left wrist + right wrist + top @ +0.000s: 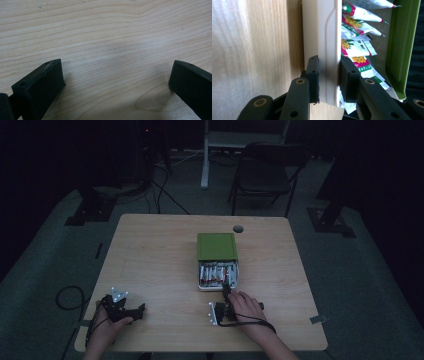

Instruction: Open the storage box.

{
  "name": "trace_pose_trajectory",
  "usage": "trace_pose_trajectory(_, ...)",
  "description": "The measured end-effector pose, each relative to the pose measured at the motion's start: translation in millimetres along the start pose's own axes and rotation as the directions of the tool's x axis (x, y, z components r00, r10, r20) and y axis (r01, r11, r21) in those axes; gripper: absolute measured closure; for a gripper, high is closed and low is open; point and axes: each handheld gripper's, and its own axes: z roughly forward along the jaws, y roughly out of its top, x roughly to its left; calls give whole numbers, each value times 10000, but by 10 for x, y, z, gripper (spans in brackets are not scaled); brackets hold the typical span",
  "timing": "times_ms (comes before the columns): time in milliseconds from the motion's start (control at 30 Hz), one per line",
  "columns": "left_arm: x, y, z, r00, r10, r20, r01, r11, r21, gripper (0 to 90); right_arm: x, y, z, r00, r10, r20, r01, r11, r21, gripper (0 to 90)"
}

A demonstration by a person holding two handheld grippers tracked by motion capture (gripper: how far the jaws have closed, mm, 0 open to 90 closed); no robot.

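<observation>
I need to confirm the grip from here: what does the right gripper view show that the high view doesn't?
Right gripper view: black fingers clamped on the cream plastic box's front wall, one finger outside, one inside among the white printed sachets.
High view: the whole light wooden table, the left gripper resting open, a dark folding chair.
Both: the box's green sliding lid pushed back, sachets exposed.

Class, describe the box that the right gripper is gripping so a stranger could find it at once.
On the wooden table, look right of centre, just ahead of the right gripper, whose jaws pinch its near wall. The cream box is the drawer-like tray half pulled from under a green lid, holding red-and-white sachets.
</observation>
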Motion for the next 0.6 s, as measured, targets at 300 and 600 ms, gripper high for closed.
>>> trace_pose_trajectory(300, 0, 0, 0, 10000, 2, -2, -2, 10000, 0, 3, 33, 9, -102, 9999, -73, -110, 72, 9999, -83, 724)
trace_pose_trajectory(600, 0, 0, 0, 10000, 2, 0, -2, 10000, -3, 4, 77, 5, -204, 9997, -122, -201, 118, 9998, -188, 725)
